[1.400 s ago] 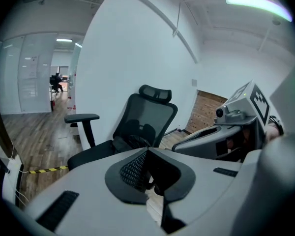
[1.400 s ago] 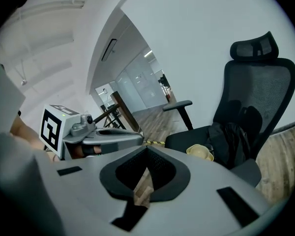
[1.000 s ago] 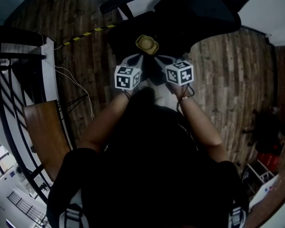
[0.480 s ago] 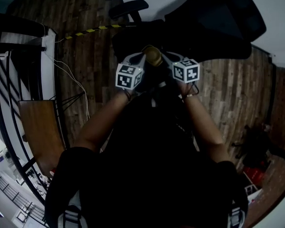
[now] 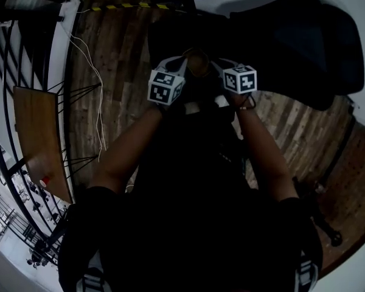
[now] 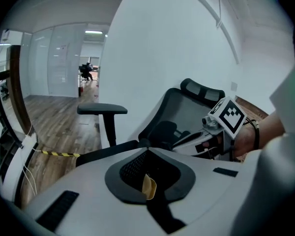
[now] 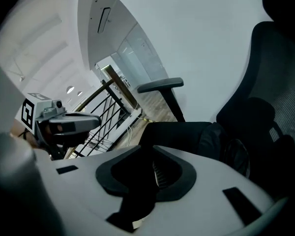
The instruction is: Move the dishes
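Small yellow-tan dish (image 5: 198,62), thin-rimmed, is held in the air above a black mesh office chair (image 5: 304,35), btwn both claws. L gripper (image 6: 148,183) pinches its rim edge-on. R gripper (image 7: 155,173) has jaws together, ribbed pad showing, contents too dark to tell.

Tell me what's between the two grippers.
A yellowish dish, seen in the head view between the left gripper and the right gripper. The left gripper view shows its jaws shut on the dish's edge.

No readable words, numbers or brand marks, only black-and-white square code patterns on the left marker cube (image 5: 165,87) and right marker cube (image 5: 240,79), unlettered yellow-black floor tape (image 5: 121,6)
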`<control>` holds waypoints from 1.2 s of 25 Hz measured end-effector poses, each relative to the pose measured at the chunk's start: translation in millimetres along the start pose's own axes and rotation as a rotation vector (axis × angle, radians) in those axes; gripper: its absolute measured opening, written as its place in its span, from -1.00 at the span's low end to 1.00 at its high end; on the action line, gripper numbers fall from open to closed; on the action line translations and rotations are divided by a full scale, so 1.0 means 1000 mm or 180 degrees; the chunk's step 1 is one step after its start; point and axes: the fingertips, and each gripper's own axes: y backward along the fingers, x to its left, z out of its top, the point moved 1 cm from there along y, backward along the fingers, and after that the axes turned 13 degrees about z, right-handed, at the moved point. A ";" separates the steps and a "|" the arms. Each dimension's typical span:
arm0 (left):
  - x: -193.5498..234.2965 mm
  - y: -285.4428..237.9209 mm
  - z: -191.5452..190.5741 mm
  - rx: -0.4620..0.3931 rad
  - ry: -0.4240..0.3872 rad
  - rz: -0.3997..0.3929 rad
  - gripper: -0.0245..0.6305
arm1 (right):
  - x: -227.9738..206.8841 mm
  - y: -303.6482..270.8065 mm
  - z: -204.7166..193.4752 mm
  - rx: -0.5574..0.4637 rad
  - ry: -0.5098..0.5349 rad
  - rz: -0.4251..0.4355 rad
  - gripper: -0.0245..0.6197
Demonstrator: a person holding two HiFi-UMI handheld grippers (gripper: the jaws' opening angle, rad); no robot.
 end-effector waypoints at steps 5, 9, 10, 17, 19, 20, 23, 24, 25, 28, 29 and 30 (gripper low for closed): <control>0.016 -0.027 -0.019 0.0130 0.0127 0.0159 -0.94 | -0.038 -0.030 -0.019 0.0349 0.0038 0.0059 -0.69; 0.018 -0.051 -0.038 0.0225 0.0224 0.0238 -0.94 | -0.070 -0.048 -0.037 0.0537 0.0058 0.0071 -0.69; 0.019 -0.057 -0.042 0.0247 0.0231 0.0244 -0.94 | -0.078 -0.054 -0.039 0.0570 0.0058 0.0071 -0.69; 0.030 -0.092 -0.070 0.0354 0.0307 0.0254 -0.94 | -0.111 -0.097 -0.052 0.0735 0.0052 0.0111 -0.68; 0.030 -0.101 -0.082 0.0381 0.0355 0.0260 -0.94 | -0.118 -0.105 -0.062 0.0787 0.0038 0.0109 -0.68; 0.029 -0.105 -0.088 0.0413 0.0352 0.0260 -0.94 | -0.122 -0.110 -0.067 0.0819 0.0033 0.0113 -0.68; 0.026 -0.117 -0.102 0.0502 0.0328 0.0239 -0.94 | -0.135 -0.124 -0.079 0.0883 0.0034 0.0115 -0.67; 0.026 -0.121 -0.105 0.0523 0.0329 0.0234 -0.94 | -0.139 -0.128 -0.081 0.0899 0.0036 0.0105 -0.67; 0.027 -0.125 -0.108 0.0543 0.0331 0.0229 -0.94 | -0.143 -0.132 -0.082 0.0913 0.0040 0.0092 -0.67; 0.030 -0.133 -0.115 0.0583 0.0338 0.0216 -0.94 | -0.153 -0.143 -0.084 0.0950 0.0044 0.0068 -0.66; 0.031 -0.134 -0.117 0.0592 0.0336 0.0211 -0.94 | -0.155 -0.146 -0.086 0.0963 0.0041 0.0062 -0.66; 0.032 -0.135 -0.120 0.0606 0.0335 0.0205 -0.94 | -0.157 -0.149 -0.088 0.0973 0.0036 0.0055 -0.66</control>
